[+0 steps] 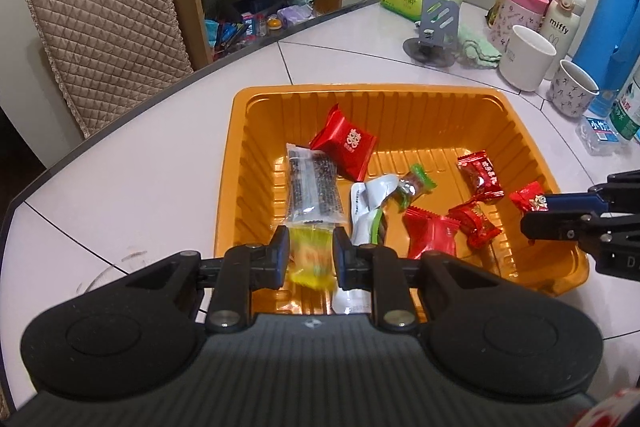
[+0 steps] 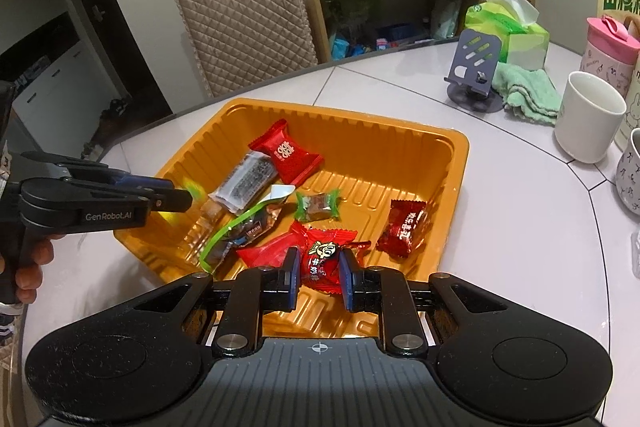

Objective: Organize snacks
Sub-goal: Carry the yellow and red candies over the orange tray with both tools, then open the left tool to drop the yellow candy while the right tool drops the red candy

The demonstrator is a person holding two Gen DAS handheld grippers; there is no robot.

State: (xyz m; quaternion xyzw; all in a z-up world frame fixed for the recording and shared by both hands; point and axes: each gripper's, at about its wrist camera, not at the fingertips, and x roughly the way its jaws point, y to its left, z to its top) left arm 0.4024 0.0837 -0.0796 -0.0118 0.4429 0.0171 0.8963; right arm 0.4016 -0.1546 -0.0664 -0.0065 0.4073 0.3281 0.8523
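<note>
Both grippers were clamped down tight, each with a snack in it. The left gripper (image 1: 310, 254) had a yellow candy (image 1: 311, 259) pinched between its pads, hanging over the near edge of the orange tray (image 1: 360, 95). The right gripper (image 2: 319, 273) was squeezing a red candy (image 2: 325, 259) just above the tray's near side too. Rest of the snacks were already lying in the tray: a big red packet (image 1: 346, 147), a dark bar (image 1: 314, 187), a green-wrapped candy (image 1: 416, 185), and more red ones. Tray sat on the white table (image 1: 140, 167).
</note>
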